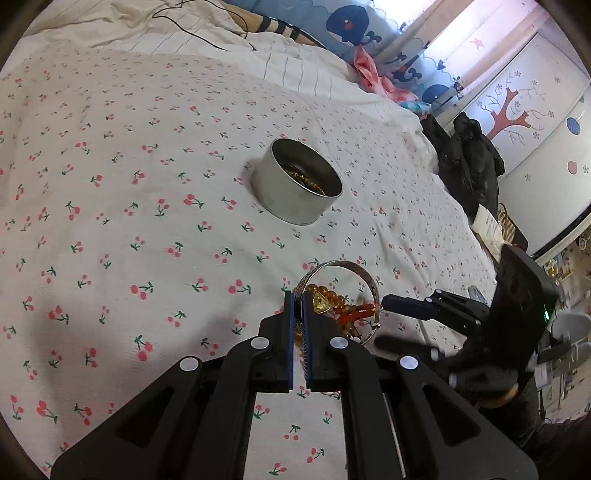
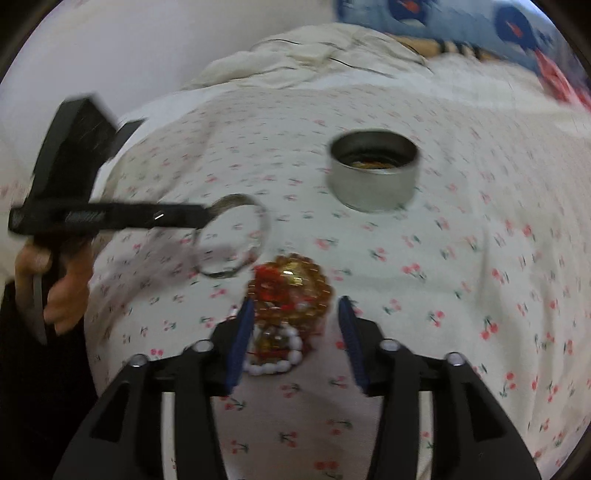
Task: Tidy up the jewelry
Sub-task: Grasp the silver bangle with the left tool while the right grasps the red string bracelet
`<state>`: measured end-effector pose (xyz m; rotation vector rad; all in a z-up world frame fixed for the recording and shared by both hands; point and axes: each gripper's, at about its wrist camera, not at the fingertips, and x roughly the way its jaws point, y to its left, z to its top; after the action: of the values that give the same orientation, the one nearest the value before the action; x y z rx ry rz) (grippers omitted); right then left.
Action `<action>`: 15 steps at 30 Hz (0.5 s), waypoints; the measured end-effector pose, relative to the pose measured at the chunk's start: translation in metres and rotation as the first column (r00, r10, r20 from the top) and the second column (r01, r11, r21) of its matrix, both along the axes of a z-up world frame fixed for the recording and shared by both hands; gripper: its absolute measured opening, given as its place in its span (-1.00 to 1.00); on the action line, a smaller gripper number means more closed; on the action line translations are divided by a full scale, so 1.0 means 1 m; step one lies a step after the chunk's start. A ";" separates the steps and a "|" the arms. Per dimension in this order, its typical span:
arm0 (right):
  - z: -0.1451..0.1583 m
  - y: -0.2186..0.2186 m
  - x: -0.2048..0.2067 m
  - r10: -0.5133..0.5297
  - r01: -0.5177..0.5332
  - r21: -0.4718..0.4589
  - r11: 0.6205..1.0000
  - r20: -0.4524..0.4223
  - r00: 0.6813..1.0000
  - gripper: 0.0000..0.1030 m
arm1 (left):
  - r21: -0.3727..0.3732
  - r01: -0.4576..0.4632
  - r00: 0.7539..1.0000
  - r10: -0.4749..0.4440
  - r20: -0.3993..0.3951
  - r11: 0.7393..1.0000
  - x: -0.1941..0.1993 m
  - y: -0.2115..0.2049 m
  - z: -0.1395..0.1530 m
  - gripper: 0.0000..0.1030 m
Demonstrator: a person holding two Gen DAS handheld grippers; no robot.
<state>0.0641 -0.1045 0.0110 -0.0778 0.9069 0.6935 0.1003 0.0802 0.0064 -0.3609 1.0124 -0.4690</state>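
A round metal tin (image 1: 297, 181) stands open on the cherry-print bedsheet (image 1: 110, 221), with gold jewelry inside; it also shows in the right wrist view (image 2: 375, 173). My left gripper (image 1: 298, 295) is shut on a silver bangle (image 1: 364, 275), holding it just above the sheet; the bangle (image 2: 231, 238) shows in the right wrist view too. A heap of amber and red bead bracelets (image 2: 288, 291) and a white bead bracelet (image 2: 273, 363) lies on the sheet. My right gripper (image 2: 297, 306) is open, its fingers on either side of the heap.
A rumpled cream blanket (image 1: 166, 33) with a black cable lies at the far end of the bed. Blue patterned cushions (image 1: 354, 26) and pink cloth lie beyond. Dark clothing (image 1: 469, 158) hangs off the bed's right side.
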 end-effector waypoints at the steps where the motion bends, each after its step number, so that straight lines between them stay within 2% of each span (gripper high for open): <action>1: 0.002 0.007 -0.005 0.019 -0.018 -0.021 1.000 0.044 0.999 0.07 | -0.003 0.005 1.000 -0.005 -0.001 1.000 0.000 -0.001 0.000 -0.94; 4: 0.001 0.024 -0.008 0.039 -0.030 -0.072 0.997 0.121 0.992 0.11 | -0.010 0.009 1.000 -0.009 -0.003 1.000 0.000 -0.003 -0.001 -0.93; 7: -0.010 0.030 0.001 0.034 -0.030 -0.055 0.998 0.088 0.996 0.04 | -0.022 0.004 1.000 -0.005 -0.005 1.000 0.000 -0.002 0.000 -0.93; 8: -0.013 0.030 0.006 0.035 -0.032 -0.041 0.999 0.060 0.998 -0.29 | -0.023 0.004 1.000 -0.004 -0.007 1.000 0.001 -0.003 -0.001 -0.93; 9: -0.016 0.030 0.009 0.032 -0.030 -0.041 0.999 0.049 0.998 -0.77 | -0.023 0.003 1.000 -0.004 -0.009 1.000 0.001 -0.003 -0.001 -0.92; 11: -0.015 0.026 0.012 0.017 -0.015 -0.043 0.999 0.044 0.999 -0.88 | -0.029 -0.003 1.000 0.003 -0.008 1.000 0.003 -0.001 -0.001 -0.92; 15: -0.012 0.022 0.011 0.015 -0.013 -0.049 0.999 0.043 0.999 -0.91 | -0.065 -0.026 1.000 0.026 -0.012 0.998 0.005 0.008 -0.002 -0.92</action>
<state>0.0747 -0.0824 -0.0012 -0.1428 0.8823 0.6804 0.1051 0.0881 0.0047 -0.4346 1.0040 -0.4775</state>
